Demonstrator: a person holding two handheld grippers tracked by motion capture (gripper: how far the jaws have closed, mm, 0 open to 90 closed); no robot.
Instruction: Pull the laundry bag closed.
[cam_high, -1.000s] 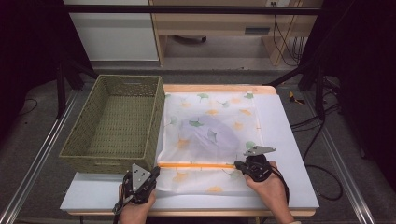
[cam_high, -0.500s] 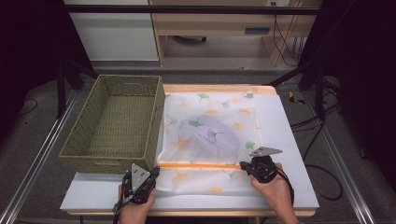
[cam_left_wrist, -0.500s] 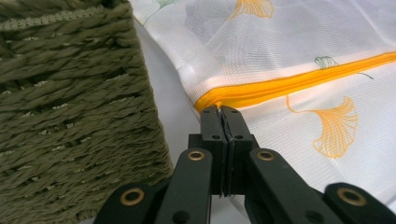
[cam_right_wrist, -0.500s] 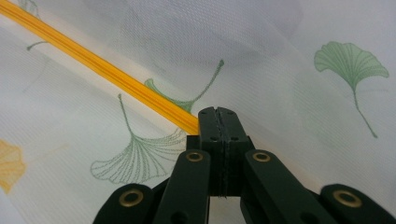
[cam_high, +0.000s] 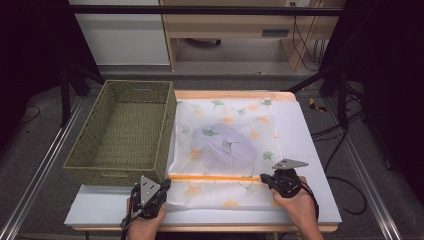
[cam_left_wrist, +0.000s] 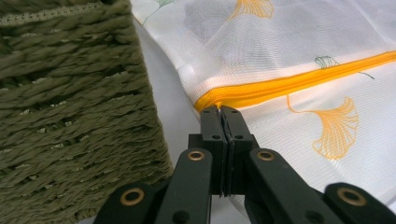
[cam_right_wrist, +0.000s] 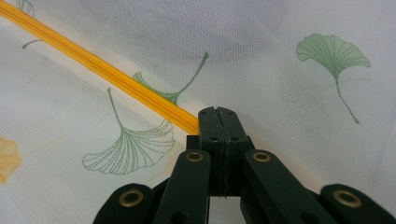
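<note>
A white mesh bag (cam_high: 250, 125) printed with ginkgo leaves lies flat on the table, and a pale rounded thing (cam_high: 225, 145) shows through it. An orange zipper (cam_high: 215, 177) runs across its near part. My left gripper (cam_high: 165, 184) is shut, its tips (cam_left_wrist: 223, 109) pinched at the zipper's left end (cam_left_wrist: 210, 100), right beside the basket. My right gripper (cam_high: 262, 178) is shut too, its tips (cam_right_wrist: 218, 112) closed where the zipper (cam_right_wrist: 102, 70) reaches its right end. A hand holds each gripper at the table's near edge.
A green woven basket (cam_high: 120, 167) stands left of the bag, its wall (cam_left_wrist: 70, 116) close to my left gripper. The white table top (cam_high: 310, 150) has bare room right of the bag. Dark frame legs and cables lie beyond the table.
My right gripper has slid a little to the right along the zipper line. The left gripper and the bag have stayed put.
</note>
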